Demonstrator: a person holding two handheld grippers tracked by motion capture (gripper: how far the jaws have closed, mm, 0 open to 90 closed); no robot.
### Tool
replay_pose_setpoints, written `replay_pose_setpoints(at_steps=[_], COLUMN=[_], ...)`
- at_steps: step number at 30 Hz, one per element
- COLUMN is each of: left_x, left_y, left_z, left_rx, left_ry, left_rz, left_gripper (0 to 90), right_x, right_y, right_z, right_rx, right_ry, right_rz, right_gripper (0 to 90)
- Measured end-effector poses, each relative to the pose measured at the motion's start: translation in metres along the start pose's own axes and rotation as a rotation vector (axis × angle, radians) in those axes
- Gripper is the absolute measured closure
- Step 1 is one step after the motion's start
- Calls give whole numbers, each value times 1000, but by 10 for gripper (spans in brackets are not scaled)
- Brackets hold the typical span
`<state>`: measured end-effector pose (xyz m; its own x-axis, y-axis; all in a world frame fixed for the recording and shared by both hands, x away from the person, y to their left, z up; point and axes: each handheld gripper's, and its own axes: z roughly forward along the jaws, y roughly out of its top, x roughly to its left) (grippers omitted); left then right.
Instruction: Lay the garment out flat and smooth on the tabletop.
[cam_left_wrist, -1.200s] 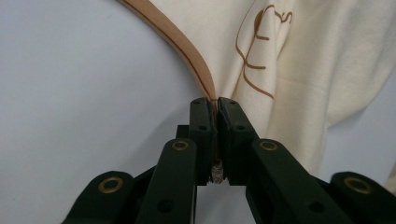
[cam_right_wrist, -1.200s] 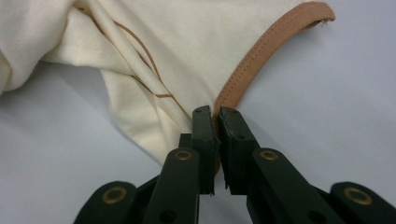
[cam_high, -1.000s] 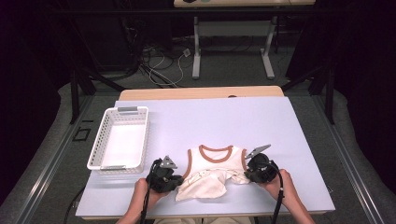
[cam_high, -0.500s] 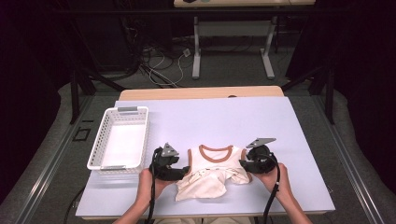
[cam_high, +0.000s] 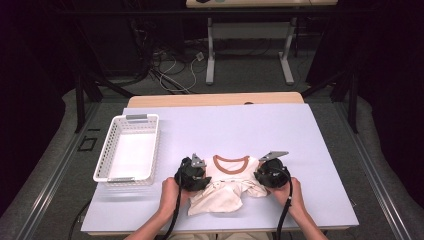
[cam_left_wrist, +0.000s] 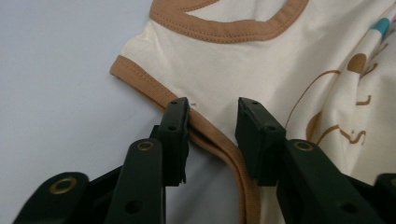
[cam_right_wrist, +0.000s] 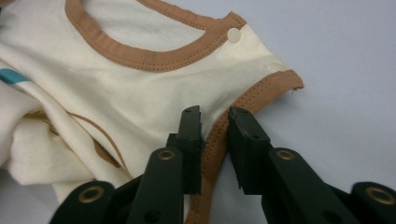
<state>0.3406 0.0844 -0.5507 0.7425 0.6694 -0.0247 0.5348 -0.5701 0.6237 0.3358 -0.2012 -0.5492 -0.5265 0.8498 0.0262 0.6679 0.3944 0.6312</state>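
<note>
A cream baby shirt with brown trim lies flat near the table's front edge, its lower part bunched. My left gripper is at its left sleeve. In the left gripper view the jaws have just been closing and still stand apart, with the brown sleeve hem between them. My right gripper is at the right sleeve. In the right gripper view its jaws have just been closing and now pinch the brown sleeve hem. The shirt's collar lies beyond.
A white plastic basket stands on the left of the pale table, a little away from my left hand. The table's wooden far edge and a dark floor with cables lie beyond.
My left hand has moved forward and rightwards to the shirt's left shoulder. My right hand has shifted slightly inwards to the right sleeve. The shirt lies where it was.
</note>
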Motion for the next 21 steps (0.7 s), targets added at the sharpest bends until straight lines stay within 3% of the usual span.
replay_pose_setpoints(at_steps=[7, 10, 14, 16, 21], left_x=[-5, -6, -10, -11, -13], left_y=[-3, -4, -5, -7, -11], left_z=[1, 1, -2, -4, -10], left_rx=[-21, -32, -29, -30, -26], left_ry=[1, 4, 11, 6, 12], left_rz=[16, 14, 42, 32, 4], left_gripper=[857, 875, 880, 881, 878], right_x=[-4, -3, 0, 3, 8], right_y=[-3, -4, -4, -4, -5], right_z=[1, 1, 0, 0, -4], right_rx=[-26, -33, -37, -49, -10], right_ry=[37, 30, 17, 17, -30], right_rz=[20, 7, -17, -42, -73], right_gripper=[837, 844, 846, 846, 844])
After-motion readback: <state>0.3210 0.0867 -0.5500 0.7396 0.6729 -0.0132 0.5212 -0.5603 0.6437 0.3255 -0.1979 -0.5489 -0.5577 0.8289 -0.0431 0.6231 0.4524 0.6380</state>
